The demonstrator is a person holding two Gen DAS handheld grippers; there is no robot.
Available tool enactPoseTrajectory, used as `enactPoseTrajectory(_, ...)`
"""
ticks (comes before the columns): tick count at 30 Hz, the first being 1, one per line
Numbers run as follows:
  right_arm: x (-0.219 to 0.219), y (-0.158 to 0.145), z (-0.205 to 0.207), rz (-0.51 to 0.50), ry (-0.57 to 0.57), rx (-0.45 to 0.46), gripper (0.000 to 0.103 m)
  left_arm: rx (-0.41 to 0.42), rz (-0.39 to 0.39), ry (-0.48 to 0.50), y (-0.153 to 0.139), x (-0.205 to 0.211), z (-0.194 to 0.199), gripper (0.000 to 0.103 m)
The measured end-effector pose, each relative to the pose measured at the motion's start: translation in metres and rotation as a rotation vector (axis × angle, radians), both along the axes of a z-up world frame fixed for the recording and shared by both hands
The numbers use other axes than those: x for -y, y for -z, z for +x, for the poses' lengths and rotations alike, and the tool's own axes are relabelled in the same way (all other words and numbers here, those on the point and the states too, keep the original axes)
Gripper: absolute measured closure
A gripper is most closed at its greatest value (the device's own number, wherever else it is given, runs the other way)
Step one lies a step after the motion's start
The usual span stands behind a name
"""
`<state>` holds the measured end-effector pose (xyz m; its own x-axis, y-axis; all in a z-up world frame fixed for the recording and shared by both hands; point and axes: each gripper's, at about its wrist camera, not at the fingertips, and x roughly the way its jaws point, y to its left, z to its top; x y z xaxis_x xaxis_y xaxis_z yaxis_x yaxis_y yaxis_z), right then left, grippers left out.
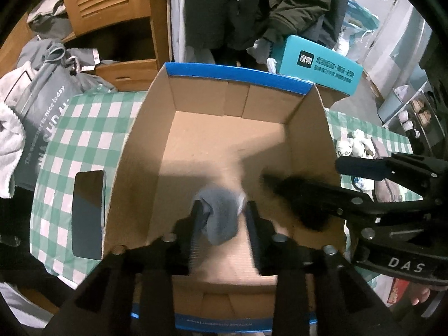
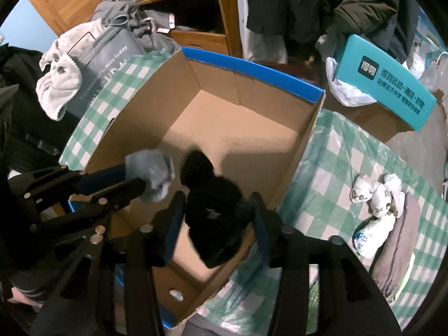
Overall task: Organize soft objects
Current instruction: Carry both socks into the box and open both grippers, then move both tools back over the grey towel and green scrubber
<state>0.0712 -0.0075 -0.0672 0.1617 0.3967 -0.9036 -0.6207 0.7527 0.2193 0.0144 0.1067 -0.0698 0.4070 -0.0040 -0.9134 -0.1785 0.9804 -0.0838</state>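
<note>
A cardboard box point(image 1: 196, 103) with a blue rim stands open on the green checked cloth; it also shows in the right wrist view point(image 2: 156, 106). My left gripper point(image 1: 224, 224) is over the box, jaws wide apart, with a blurred grey sock bundle point(image 1: 221, 218) between them; the sock bundle also shows in the right wrist view point(image 2: 152, 175). My right gripper point(image 2: 217, 221) is over the box's near right side, jaws apart, with a blurred black soft item point(image 2: 215, 212) between them; this black item also shows in the left wrist view point(image 1: 296, 198).
Several white rolled socks point(image 2: 375, 196) and a folded brownish cloth point(image 2: 397, 240) lie on the checked cloth point(image 2: 330, 173) right of the box. A dark phone point(image 1: 88, 212) lies left of it. A teal box point(image 1: 319, 67), a grey bag point(image 1: 42, 106) and hanging clothes stand behind.
</note>
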Motion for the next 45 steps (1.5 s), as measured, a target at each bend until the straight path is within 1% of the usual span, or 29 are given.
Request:
enactPoseTrajectory(1, 0.000, -0.001, 0.000, 0.002, 0.005, 0.005, 0.042, 0.004, 0.007, -0.001, -0.001, 0.000, 0.000, 0.063)
enactPoseTrajectory(3, 0.003, -0.003, 0.001, 0.004, 0.014, 0.011, 0.042, 0.004, 0.017, 0.002, -0.002, 0.002, 0.001, 0.063)
enactPoseTrajectory(6, 0.010, -0.006, 0.004, 0.008, 0.036, 0.019, 0.040, 0.007, 0.007, 0.008, -0.004, 0.005, 0.001, 0.062)
enactPoseTrajectory(7, 0.013, -0.007, 0.005, 0.008, 0.044, 0.021, 0.037, 0.007, 0.009, 0.012, -0.004, 0.006, 0.001, 0.062)
enactPoseTrajectory(8, 0.016, -0.007, 0.005, 0.009, 0.051, 0.024, 0.035, 0.008, 0.010, 0.016, -0.005, 0.008, 0.001, 0.059)
enactPoseTrajectory(12, 0.031, -0.010, 0.008, 0.006, 0.084, 0.042, 0.033, 0.016, 0.013, 0.037, -0.008, 0.018, 0.003, 0.052)
enactPoseTrajectory(15, 0.043, -0.011, 0.009, 0.002, 0.111, 0.050, 0.033, 0.020, 0.014, 0.054, -0.011, 0.027, 0.004, 0.051)
enactPoseTrajectory(19, 0.061, -0.013, 0.010, -0.003, 0.143, 0.067, 0.029, 0.027, 0.016, 0.081, -0.016, 0.041, 0.006, 0.049)
enactPoseTrajectory(21, 0.071, -0.013, 0.011, -0.004, 0.157, 0.072, 0.029, 0.034, 0.019, 0.094, -0.018, 0.049, 0.007, 0.045)
enactPoseTrajectory(25, 0.096, -0.010, 0.014, -0.005, 0.196, 0.069, 0.029, 0.028, 0.026, 0.118, -0.018, 0.064, 0.009, 0.045)
enactPoseTrajectory(29, 0.121, -0.007, 0.016, -0.009, 0.242, 0.060, 0.029, 0.019, 0.009, 0.144, -0.017, 0.079, 0.012, 0.045)
enactPoseTrajectory(34, 0.153, -0.003, 0.019, -0.007, 0.297, 0.055, 0.029, 0.015, 0.017, 0.182, -0.018, 0.101, 0.016, 0.045)
enactPoseTrajectory(40, 0.184, 0.004, 0.018, -0.022, 0.335, 0.055, 0.029, 0.002, 0.014, 0.226, -0.017, 0.127, 0.018, 0.044)
enactPoseTrajectory(42, 0.195, 0.008, 0.018, -0.035, 0.354, 0.057, 0.027, -0.006, 0.011, 0.238, -0.014, 0.136, 0.020, 0.043)
enactPoseTrajectory(44, 0.204, 0.010, 0.018, -0.047, 0.367, 0.059, 0.021, -0.018, 0.007, 0.249, -0.010, 0.143, 0.022, 0.043)
enactPoseTrajectory(45, 0.210, 0.012, 0.018, -0.057, 0.372, 0.059, 0.020, -0.024, 0.006, 0.252, -0.008, 0.146, 0.024, 0.043)
